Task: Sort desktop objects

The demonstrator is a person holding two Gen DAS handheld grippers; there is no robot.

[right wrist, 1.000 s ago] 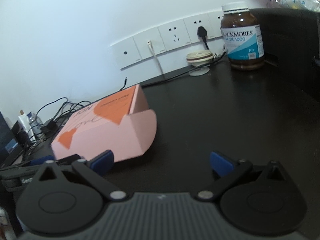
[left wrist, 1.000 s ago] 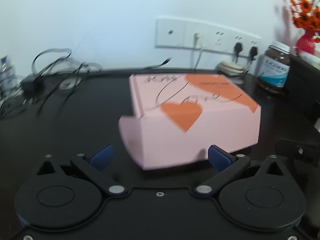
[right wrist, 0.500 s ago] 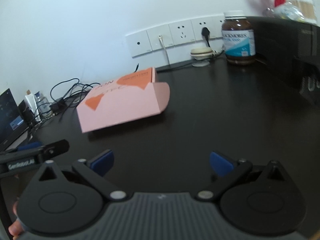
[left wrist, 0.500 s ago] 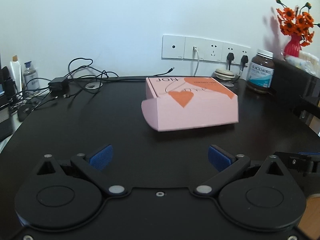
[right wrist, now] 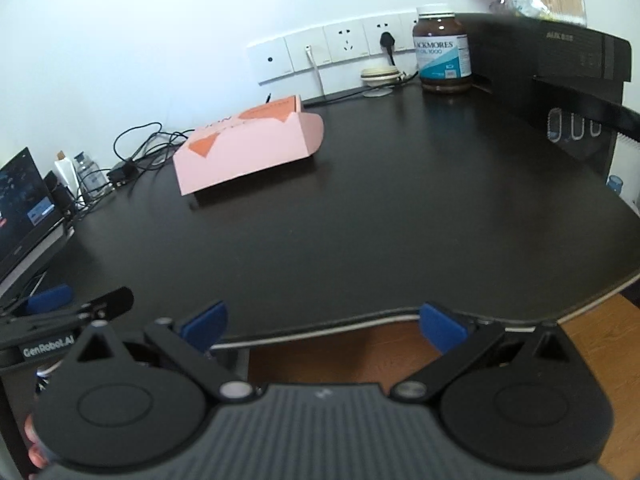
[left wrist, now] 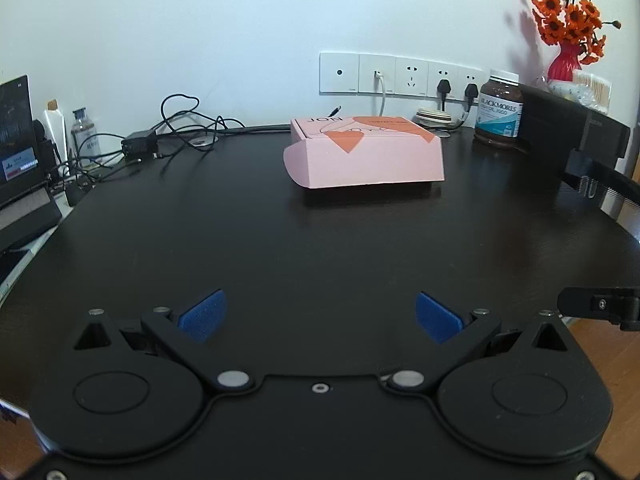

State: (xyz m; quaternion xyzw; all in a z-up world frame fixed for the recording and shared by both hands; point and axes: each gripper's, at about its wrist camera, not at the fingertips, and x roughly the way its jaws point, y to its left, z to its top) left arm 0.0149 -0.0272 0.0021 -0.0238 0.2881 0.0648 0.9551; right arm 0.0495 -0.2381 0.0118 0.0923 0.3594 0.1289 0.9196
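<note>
Left wrist view: both grippers' fingers wide apart, empty, low over the table, pink box beyond.

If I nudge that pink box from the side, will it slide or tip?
The pink box sits low and wide on the smooth dark table, so it probably slides rather than tips. It looks like thin cardboard, likely light, and its curved side flap may flex if pressed.
</note>
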